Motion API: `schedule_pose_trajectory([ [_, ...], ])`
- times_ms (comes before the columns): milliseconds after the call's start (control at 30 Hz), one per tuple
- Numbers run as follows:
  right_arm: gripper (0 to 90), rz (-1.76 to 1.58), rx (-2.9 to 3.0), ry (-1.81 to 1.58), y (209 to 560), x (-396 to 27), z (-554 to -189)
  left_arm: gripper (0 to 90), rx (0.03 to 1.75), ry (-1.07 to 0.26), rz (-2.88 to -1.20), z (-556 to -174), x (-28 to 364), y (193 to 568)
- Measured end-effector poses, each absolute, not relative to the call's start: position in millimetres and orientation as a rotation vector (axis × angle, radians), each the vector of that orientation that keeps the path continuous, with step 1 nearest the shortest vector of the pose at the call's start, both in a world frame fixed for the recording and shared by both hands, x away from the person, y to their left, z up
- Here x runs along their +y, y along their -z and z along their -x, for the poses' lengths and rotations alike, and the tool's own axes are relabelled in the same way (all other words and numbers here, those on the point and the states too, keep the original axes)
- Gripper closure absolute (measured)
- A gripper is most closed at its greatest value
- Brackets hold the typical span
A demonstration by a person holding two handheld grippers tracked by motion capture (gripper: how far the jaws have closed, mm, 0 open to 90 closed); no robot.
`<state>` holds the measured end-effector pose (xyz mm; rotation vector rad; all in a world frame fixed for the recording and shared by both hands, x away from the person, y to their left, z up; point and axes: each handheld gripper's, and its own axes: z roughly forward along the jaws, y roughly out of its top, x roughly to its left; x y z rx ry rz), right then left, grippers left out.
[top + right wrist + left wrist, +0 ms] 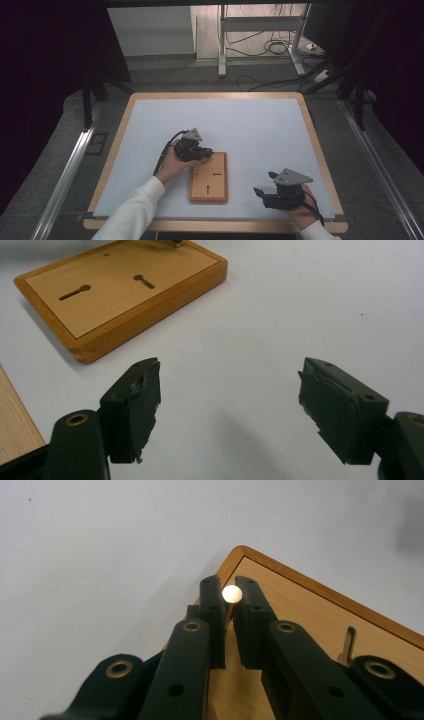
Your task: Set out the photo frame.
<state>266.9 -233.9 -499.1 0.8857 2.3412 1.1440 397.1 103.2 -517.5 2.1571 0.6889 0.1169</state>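
The left tongs are pinched narrow on a small round wooden peg, its pale end face showing between the black jaw tips. The peg sits at the far left corner of the flat rectangular wooden board with keyhole slots, which lies near the front middle of the white worktop.

The peg looks light and stiff, smooth and round, so it could roll or twist between the flat pads; a grip square across its side, close to the top end, should keep it steady. The board looks solid and heavy enough to stay put.

The right tongs stand wide with nothing between them, hovering over bare worktop to the right of the board.
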Motion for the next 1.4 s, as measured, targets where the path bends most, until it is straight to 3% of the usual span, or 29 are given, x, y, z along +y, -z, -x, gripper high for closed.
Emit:
schedule_pose_trajectory([
  [267, 23.2, -0.839, 2.350, -1.146, 497, -226, -263, 83.1, 0.690, -0.059, -2.173, -403, 105, 516],
  [533, 16.9, -0.659, 2.409, -1.066, 497, -191, -248, 82.8, 0.693, -0.027, -2.160, -405, 106, 517],
  [1400, 13.0, -0.353, 2.425, -0.807, 523, -99, -244, 82.8, 0.704, 0.094, -2.147, -420, 112, 517],
])
